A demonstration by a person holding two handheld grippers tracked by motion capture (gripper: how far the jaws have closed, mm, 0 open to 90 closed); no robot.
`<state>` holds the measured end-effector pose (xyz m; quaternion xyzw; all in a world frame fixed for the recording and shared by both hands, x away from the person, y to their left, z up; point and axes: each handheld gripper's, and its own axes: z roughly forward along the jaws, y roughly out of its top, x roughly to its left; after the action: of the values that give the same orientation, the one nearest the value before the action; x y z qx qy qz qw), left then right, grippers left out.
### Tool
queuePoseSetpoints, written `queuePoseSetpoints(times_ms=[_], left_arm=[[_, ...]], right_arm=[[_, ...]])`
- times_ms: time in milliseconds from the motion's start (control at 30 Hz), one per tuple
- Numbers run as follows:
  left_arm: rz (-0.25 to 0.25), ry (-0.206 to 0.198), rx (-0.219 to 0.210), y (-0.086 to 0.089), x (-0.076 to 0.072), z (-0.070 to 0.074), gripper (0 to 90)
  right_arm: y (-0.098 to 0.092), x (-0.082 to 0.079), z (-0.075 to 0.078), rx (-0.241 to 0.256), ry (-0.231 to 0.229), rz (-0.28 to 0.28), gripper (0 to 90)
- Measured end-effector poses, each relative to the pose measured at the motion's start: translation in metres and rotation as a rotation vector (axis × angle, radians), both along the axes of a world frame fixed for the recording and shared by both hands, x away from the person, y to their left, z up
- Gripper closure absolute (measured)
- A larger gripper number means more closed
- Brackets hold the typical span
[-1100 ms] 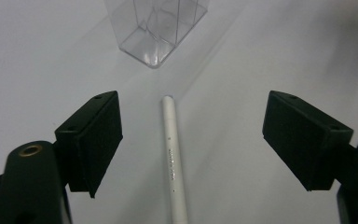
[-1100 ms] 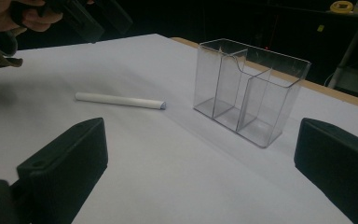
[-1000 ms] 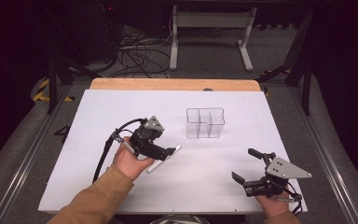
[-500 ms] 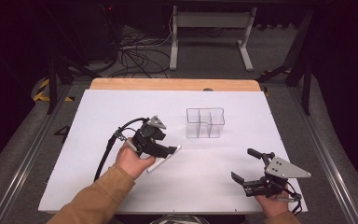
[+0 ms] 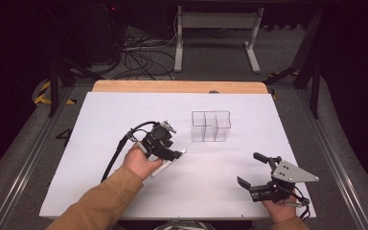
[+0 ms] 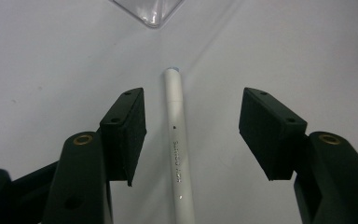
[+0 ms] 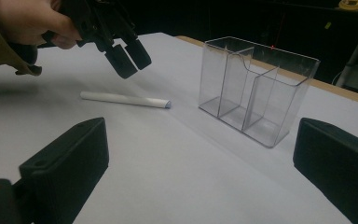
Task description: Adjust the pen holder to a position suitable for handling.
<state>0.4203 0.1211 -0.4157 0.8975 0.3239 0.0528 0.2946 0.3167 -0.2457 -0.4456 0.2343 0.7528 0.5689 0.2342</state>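
1. Left tongs (image 5: 172, 154): jaws spread, held just above the white pen (image 6: 177, 140), one jaw on either side of it, neither touching.
2. White pen: lies flat on the table (image 5: 100, 124), near the clear organiser (image 5: 211, 126), at its 8 o'clock in the high view.
3. Clear organiser: upright, compartments bare.
4. Right tongs (image 5: 253, 169): jaws spread wide, nothing between them, at 5 o'clock on the table, well apart from the pen.

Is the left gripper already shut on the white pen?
No: the left gripper hangs open above the white pen, jaws apart on either side.
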Motion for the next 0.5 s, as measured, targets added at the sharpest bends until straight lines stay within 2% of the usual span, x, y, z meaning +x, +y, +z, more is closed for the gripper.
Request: queuePoseSetpoints(times_ms=[233, 400, 500], left_arm=[[0.004, 0.035, 0.053, -0.006, 0.005, -0.009, 44.1], [-0.015, 0.032, 0.11, -0.01, 0.005, -0.014, 47.4], [-0.009, 0.033, 0.124, -0.011, 0.006, -0.016, 49.0]], right_arm=[[0.0, 0.001, -0.001, -0.003, 0.005, 0.0, 3.9], [0.0, 0.001, -0.001, -0.003, 0.006, 0.0, 4.0], [0.0, 0.001, -0.001, -0.007, 0.008, -0.002, 4.0]])
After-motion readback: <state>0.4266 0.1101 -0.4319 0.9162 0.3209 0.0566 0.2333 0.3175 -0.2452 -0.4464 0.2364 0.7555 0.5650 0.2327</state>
